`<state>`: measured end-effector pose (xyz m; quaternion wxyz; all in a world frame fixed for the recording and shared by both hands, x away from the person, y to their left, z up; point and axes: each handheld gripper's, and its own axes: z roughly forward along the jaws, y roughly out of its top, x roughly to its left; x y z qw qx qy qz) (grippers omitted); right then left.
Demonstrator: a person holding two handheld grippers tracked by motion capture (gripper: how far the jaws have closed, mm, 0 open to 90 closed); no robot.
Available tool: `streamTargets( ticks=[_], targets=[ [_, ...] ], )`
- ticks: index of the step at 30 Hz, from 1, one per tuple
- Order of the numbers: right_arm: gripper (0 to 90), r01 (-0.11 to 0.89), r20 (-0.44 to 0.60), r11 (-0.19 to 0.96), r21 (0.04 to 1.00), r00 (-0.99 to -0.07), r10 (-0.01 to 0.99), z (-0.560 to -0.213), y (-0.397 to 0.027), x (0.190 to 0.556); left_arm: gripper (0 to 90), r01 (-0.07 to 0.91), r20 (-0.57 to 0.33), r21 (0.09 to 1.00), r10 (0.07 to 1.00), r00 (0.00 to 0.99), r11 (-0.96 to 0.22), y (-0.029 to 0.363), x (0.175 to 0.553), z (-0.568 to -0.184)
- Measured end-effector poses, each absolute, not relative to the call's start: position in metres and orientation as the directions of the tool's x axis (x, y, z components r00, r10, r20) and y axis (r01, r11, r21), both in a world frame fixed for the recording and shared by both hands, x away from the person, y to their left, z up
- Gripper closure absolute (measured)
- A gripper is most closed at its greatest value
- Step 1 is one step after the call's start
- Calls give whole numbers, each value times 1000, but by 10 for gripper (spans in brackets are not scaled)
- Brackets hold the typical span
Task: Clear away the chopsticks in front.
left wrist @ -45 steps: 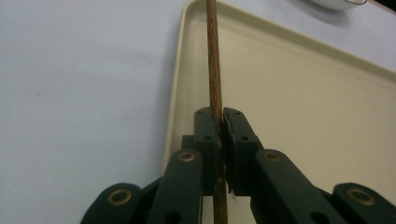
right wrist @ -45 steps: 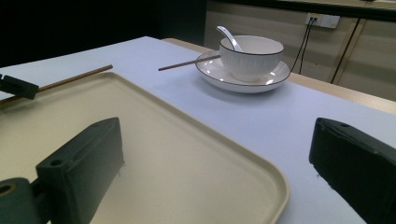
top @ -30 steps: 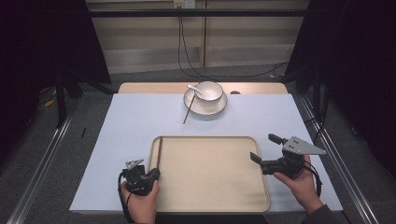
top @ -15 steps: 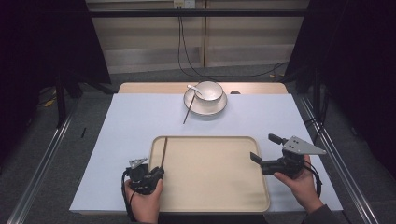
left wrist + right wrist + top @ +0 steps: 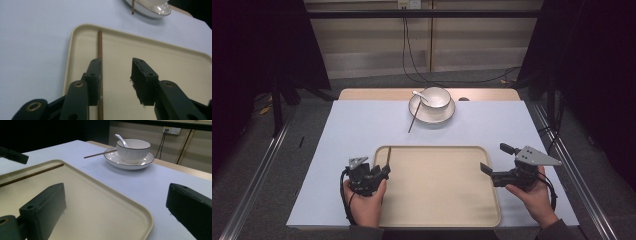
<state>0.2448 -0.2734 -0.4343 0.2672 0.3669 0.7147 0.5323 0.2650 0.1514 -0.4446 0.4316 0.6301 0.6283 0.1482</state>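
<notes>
The left gripper (image 5: 116,75) hangs with fingers spread over the thin brown wooden chopstick (image 5: 100,52), which lies in the beige plastic tray (image 5: 492,212) against the left-hand finger; lift straight up. The right gripper (image 5: 499,162) waits, fingers spread.

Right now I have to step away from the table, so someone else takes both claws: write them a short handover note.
Left claw: open, low over the tray's left side, one chopstick lying flat in the tray beside its left jaw, not gripped.
Right claw: open, holding nothing, at the tray's right edge.
Far side of the table: a bowl with a spoon in it stands on a plate; the second chopstick leans on the plate's rim, tip on the cloth.
Done: one chopstick is in the tray.
Left, probably: fetch the second chopstick, perhaps the dishes too.
</notes>
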Motion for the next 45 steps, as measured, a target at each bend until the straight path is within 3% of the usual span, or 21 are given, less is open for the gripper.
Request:
streamTargets(
  ticks=[6,16,23,34,45],
  targets=[
    [23,247,17,157,956,-582,813,-434,-274,245,535,634,-350,761,911,220,139,150,287,-431],
    [24,241,12,160,957,-584,812,-434,-274,245,299,560,-314,824,890,330,84,145,326,-422],
    [27,247,14,160,956,-583,812,-434,-274,245,197,538,-245,843,894,375,5,135,355,-419],
    [27,244,15,158,957,-583,812,-434,-275,245,154,518,-202,853,877,437,-61,108,401,-411],
    [26,240,16,155,958,-587,809,-434,-274,246,148,542,-215,835,856,471,-89,81,444,-411]
  ],
)
